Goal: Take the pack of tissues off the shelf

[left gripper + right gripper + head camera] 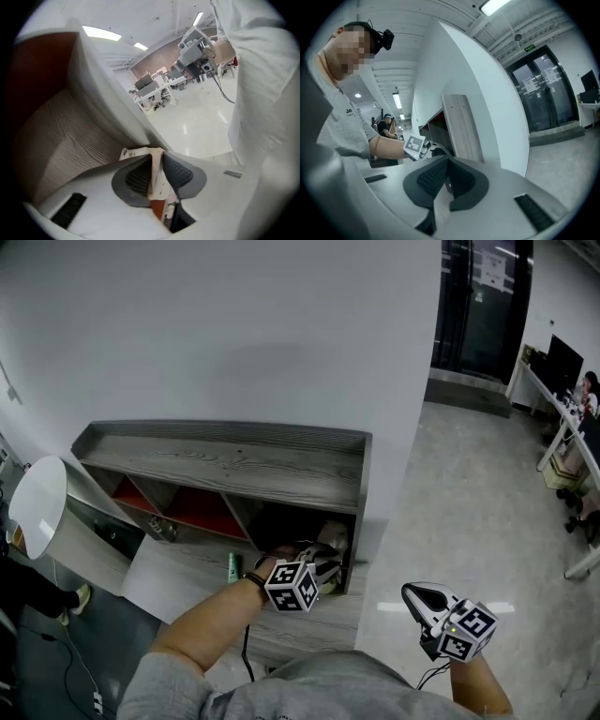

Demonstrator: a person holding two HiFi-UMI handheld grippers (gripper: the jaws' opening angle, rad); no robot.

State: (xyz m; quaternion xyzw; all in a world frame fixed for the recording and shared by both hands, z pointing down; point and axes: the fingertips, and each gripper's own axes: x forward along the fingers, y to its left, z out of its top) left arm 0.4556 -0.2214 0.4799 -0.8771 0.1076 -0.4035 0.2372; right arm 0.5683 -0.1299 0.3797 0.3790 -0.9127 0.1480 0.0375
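The big grey wooden shelf (225, 460) stands against the white wall (234, 324), right in front of your left fingers. Its little rooms have red backs.

Your left gripper (157, 165) reaches into the mouth of the room at the right end of the shelf. The pack of tissues (157, 185) is right between its two fingers (135, 178). The dark pads are nearly together and they squeeze a thin part of the pack, so you have hold of it. A folded edge of the pack pokes out just past the fingertips. A bit more of it hangs behind the pads, closer to your hand.

In the head view, a pale soft shape (334, 536) sits in that same room, just past the fingers. I cannot tell if it is the rest of the pack.

Your right gripper (447, 174) is well off to the right of your left fingers, away from the shelf and over the shiny floor (469, 502). Its two fingers are pressed together and hold nothing.

The pack is creamy white, thin and crinkly, with a red patch lower down. The folded edge has small dark marks, but they are too blurry to read.
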